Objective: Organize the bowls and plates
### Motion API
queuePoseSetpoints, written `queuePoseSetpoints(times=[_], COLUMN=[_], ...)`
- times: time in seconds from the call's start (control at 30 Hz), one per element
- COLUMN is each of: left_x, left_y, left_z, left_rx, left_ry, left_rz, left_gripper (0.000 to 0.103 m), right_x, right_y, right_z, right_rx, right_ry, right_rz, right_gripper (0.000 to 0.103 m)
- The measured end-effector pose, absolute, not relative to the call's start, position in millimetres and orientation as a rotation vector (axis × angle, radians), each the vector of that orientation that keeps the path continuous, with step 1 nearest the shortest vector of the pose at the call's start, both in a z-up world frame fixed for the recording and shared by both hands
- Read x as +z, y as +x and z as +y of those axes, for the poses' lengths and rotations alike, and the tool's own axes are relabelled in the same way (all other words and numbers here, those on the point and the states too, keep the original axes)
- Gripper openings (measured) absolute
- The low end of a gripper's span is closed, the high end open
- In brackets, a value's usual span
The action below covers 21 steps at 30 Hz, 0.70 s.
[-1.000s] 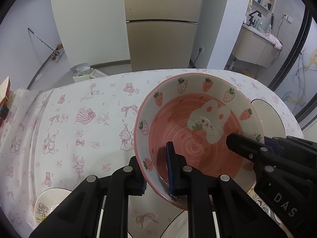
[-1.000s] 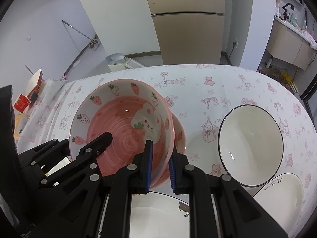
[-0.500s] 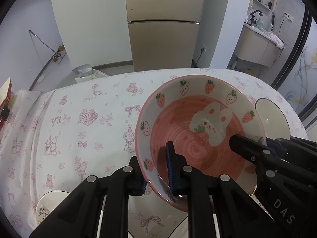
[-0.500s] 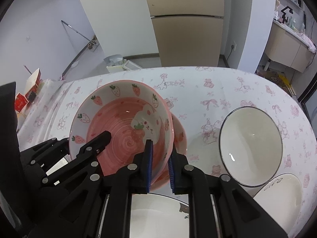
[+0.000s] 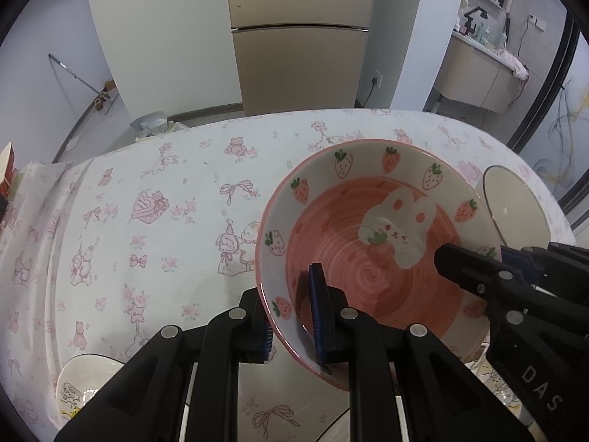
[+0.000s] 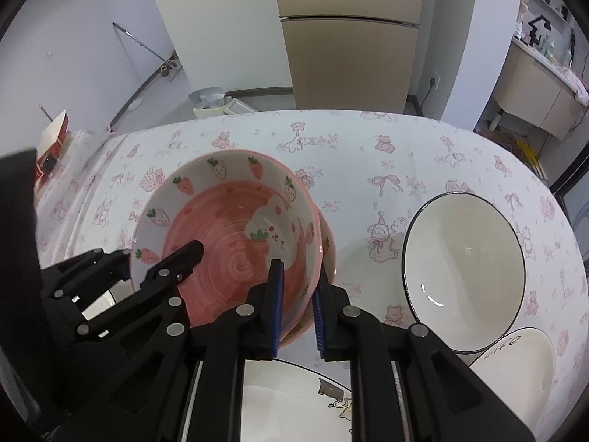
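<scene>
We are holding a pink ceramic bowl painted with strawberries and a white rabbit between our two tongs, above a tabletop covered in a white cloth with pink bears and bows. The left tongs are closed on the bowl's near rim, one blue-padded finger inside the bowl and the other outside against its wall. The right tongs are gripping the opposite side of the rim in the same way, one finger inside and one outside. In the left wrist view the right tongs are reaching in from the right edge, and in the right wrist view the left tongs are reaching in from the left.

From the right wrist view, the bowl is sitting over a second pink bowl, whose rim is showing just beyond its right edge; we cannot tell whether the two are touching. To the right, apart from the pink pair, a white bowl with a thin black rim is resting on the cloth, and a cream dish with dark lettering is lying just in front of it. A white plate with a cartoon drawing is showing beneath the right tongs. In the left wrist view, a small cream dish with a drawn figure is sitting near the lower left corner.
</scene>
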<state>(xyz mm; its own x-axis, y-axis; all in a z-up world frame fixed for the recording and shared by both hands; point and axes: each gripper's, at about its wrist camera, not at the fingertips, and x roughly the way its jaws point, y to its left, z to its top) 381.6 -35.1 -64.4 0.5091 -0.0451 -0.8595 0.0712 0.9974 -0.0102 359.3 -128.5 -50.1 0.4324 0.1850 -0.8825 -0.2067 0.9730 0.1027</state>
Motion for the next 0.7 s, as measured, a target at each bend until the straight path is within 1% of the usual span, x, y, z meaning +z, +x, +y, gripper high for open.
queuePoseSetpoints(times=[0.2,0.3,0.5,0.7], left_x=[-65,-66,-65,-65], left_y=[382,383,384,383], left_z=[-35,-32,-27,-29], left_rx=[-0.072,-0.078,-0.092,-0.074], left_ry=[0.02,0.002,-0.026,-0.001], left_rz=[1.035,1.043,1.051,1.043], left_gripper=[0.017,0.017,0.019,0.018], right_x=[-50,-48,-45,-50], right_y=[361,359,342,345], right_z=[-131,-126,-103,-107], right_rx=[0.269,0.274,0.233,0.251], right_ry=[-0.025,-0.075,-0.303,-0.343], right_rz=[1.093,1.082,1.008,0.989], right_gripper=[0.014,0.015,0.018,0.018])
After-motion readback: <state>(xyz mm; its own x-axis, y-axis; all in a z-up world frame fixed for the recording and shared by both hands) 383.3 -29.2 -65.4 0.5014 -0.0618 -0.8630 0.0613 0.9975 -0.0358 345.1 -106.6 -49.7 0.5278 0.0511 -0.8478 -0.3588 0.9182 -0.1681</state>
